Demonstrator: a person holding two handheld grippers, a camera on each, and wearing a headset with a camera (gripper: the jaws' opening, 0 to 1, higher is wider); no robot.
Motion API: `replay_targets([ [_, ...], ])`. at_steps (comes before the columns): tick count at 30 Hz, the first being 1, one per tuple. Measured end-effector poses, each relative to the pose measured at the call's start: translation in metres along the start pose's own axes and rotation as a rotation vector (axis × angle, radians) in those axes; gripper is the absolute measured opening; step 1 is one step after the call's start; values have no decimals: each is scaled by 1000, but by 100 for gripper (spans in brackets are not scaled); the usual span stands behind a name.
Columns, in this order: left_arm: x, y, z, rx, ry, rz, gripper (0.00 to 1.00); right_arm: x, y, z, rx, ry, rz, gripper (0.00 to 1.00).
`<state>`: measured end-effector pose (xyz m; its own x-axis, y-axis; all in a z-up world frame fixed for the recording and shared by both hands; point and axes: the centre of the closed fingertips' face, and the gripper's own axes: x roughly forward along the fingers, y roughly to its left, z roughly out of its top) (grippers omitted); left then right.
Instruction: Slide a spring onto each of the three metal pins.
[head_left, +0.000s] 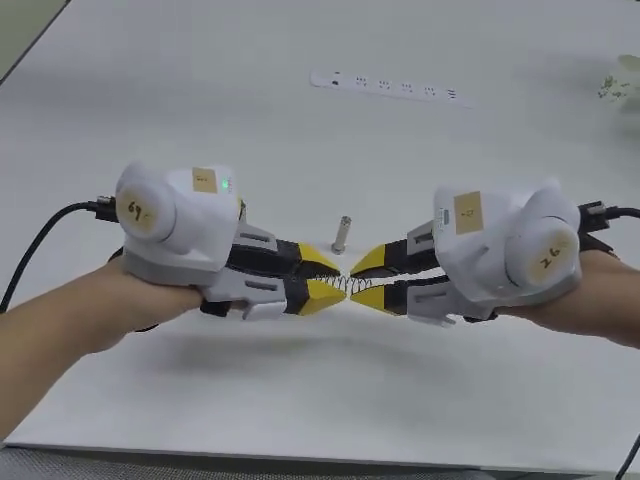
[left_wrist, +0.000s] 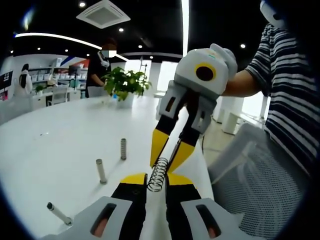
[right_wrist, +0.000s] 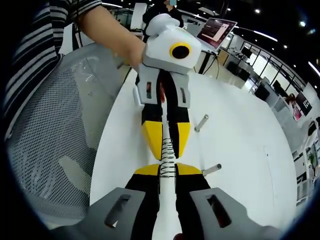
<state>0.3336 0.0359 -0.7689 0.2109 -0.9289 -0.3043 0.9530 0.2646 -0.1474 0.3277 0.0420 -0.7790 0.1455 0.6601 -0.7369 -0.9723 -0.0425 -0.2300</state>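
Pinching one spring (head_left: 348, 289) from both ends, tip to tip, well clear of the table (head_left: 300, 130). Left claw (head_left: 336, 281) closed on the end nearest it. Right claw (head_left: 358, 285) closed on the far end, jaws a shade wider apart. Stretched straight between the two sets of yellow tips, so neither end hangs free.

Likely held double for a reason: a handover, or a re-grip. Hard to thread a coil while both of its mouths are blocked by jaws. Better to let one claw go and leave the other holding the spring by its side or top, with an open end pointing down.

Ahead and to the left of the left claw's jaws, well apart from them, three pins (left_wrist: 101, 171): two upright, the nearest seeming to lean, though possibly only the lens. All seemingly bare, so no spring seated yet by the look of it. Just beyond the meeting tips in the head view, one pin (head_left: 341, 233), upright and close enough to be the probable first target.

Worth keeping the squeeze light: easy to kink or flick away so thin a coil.
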Motion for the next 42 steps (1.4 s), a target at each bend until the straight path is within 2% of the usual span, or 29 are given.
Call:
replay_targets([
  [22,-2,-2,1,-12,-16,-1,5,-1,2,2,22,-23,-3,8],
  [33,-3,-4,3,24,-19,-13,4,-1,1,2,23,-24,-2,8],
  [42,-4,-6,2,28,-18,-25,3,-1,2,3,32,-20,0,8],
])
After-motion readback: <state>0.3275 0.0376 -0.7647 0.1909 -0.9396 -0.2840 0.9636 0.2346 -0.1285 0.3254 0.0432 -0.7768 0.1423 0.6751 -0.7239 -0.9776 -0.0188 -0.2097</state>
